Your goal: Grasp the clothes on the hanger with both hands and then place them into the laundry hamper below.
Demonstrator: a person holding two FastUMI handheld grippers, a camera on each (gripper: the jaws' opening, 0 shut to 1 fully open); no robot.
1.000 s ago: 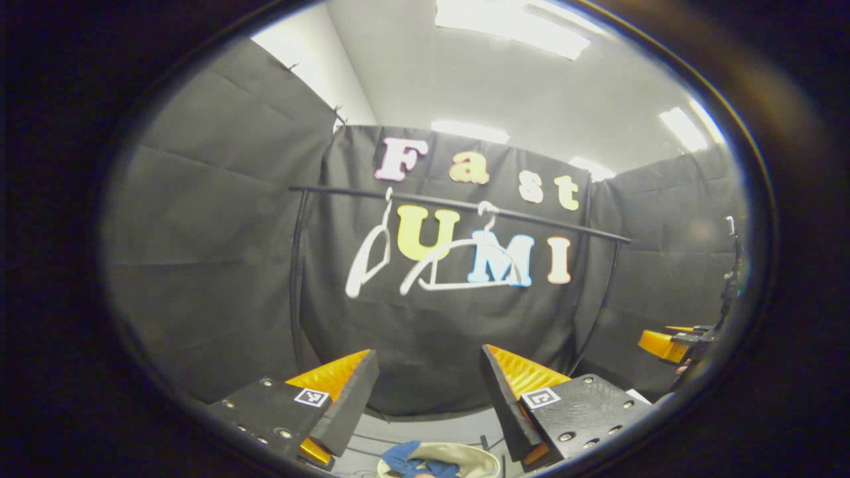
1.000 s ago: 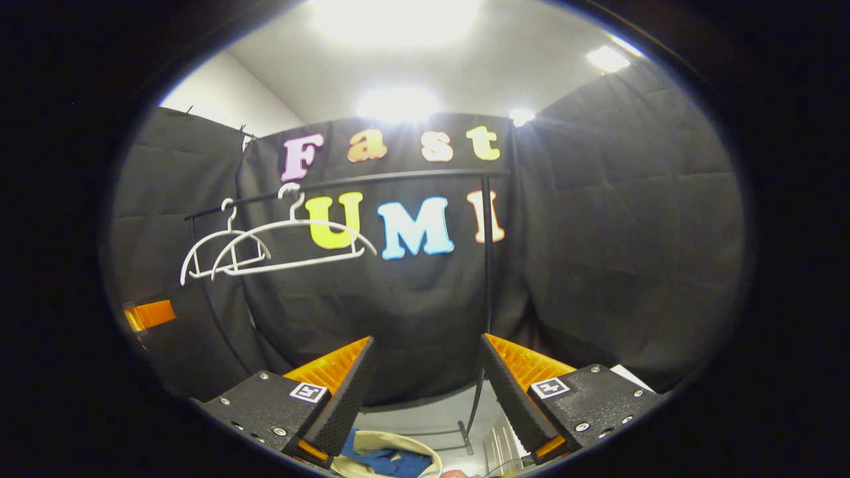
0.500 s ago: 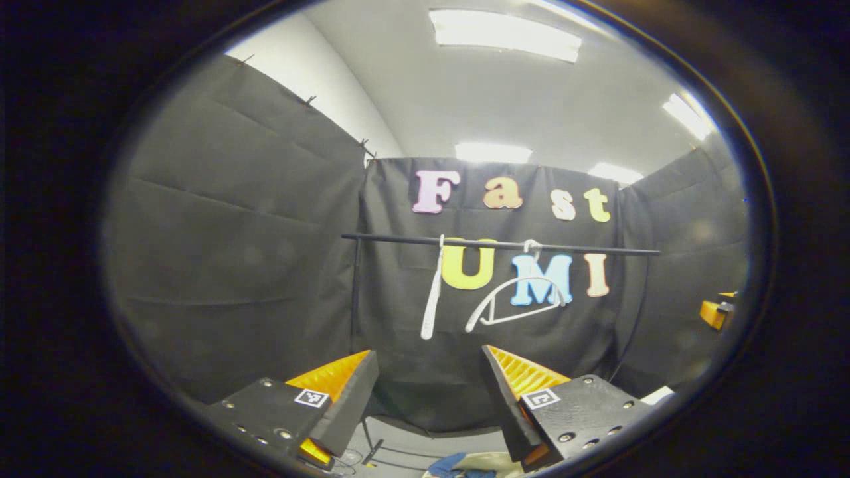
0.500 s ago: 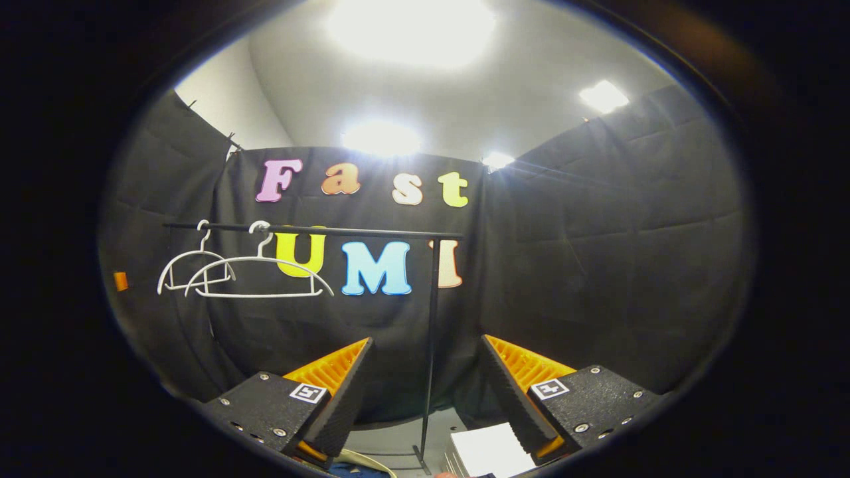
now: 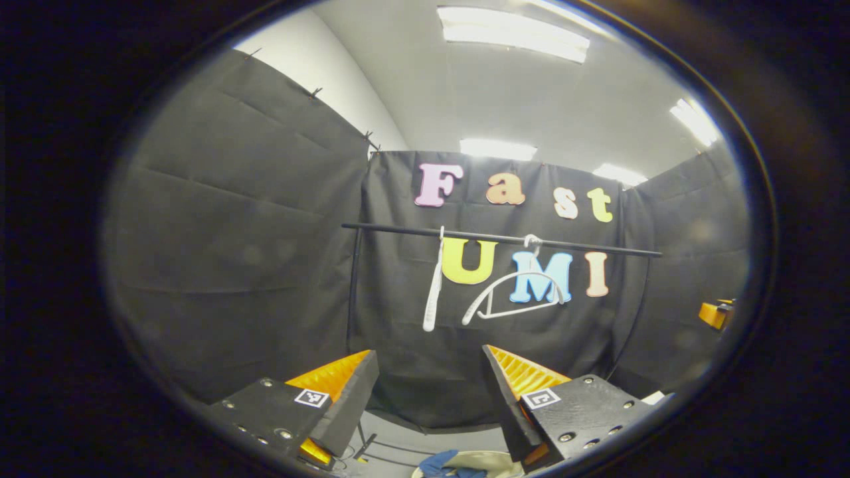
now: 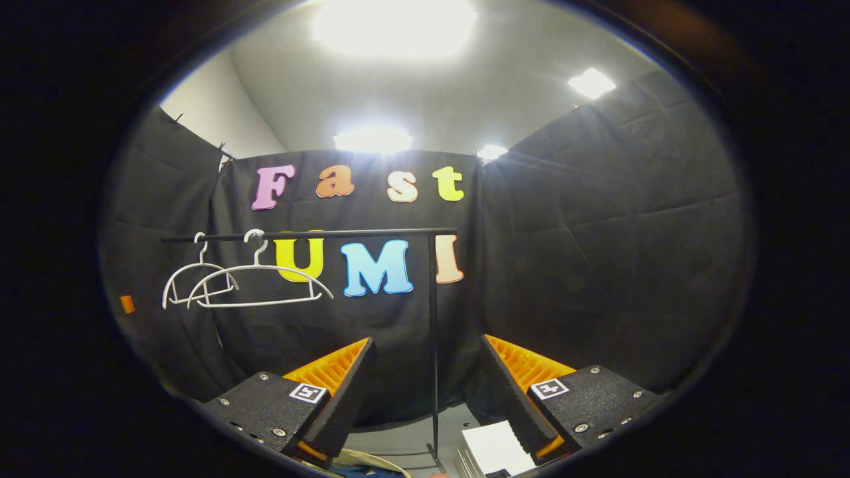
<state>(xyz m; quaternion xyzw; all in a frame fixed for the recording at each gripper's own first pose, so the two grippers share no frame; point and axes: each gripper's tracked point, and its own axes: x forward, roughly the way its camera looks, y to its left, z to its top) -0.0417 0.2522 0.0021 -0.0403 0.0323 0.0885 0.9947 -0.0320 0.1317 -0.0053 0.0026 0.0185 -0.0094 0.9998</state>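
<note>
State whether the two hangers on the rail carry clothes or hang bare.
Bare: both white hangers on the rail show open frames, no cloth draped.

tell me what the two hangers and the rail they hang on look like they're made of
The hangers look like moulded white plastic: smooth, matte, one colour throughout, with thick rounded arms and hooks. The rail looks like thin metal tubing with a black finish: straight, slim, uniformly dark, joined to an equally slim upright post. That could be paint or coating; the pictures don't settle it.

Two white hangers hung on one rail; one hamper sat at six o'clock.
</note>
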